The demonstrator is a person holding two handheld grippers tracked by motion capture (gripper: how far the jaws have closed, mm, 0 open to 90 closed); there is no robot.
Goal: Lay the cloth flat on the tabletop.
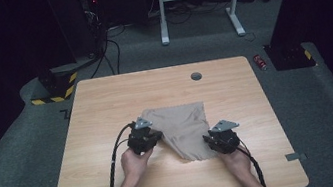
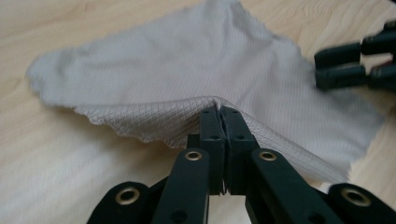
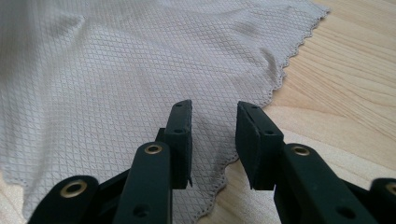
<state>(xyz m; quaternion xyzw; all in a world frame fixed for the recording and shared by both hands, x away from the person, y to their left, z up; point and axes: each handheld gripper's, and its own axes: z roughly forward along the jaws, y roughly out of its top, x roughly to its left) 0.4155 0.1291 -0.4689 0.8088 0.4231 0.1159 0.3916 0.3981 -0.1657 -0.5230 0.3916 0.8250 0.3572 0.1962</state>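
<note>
My left gripper (image 2: pixel 219 112) has its fingers (image 2: pixel 211 128) clamped tight on a pinch of the grey cloth (image 2: pixel 187 70), at its near-left edge; the fabric tents up at the tips and the scalloped hem hangs off both sides. From above, left gripper (image 1: pixel 153 135) sits at the cloth's (image 1: pixel 181 121) left border, that side lifted a bit off the worktop (image 1: pixel 104 98).

Right gripper (image 3: pixel 212 135): fingers (image 3: pixel 180 135) parted, nothing pinched. The near corner of the cloth (image 3: pixel 116 70) lies flat under and between them, hem running out past the right finger. From above it sits at the cloth's near-right corner (image 1: pixel 215 141).

Step, I'd say: left corner grabbed, right grab pending, likely a fold or a lift. Next I need to drop the right fingers onto the hem and close on one layer only, then raise both hands together so the cloth doesn't skew or drag.
</note>
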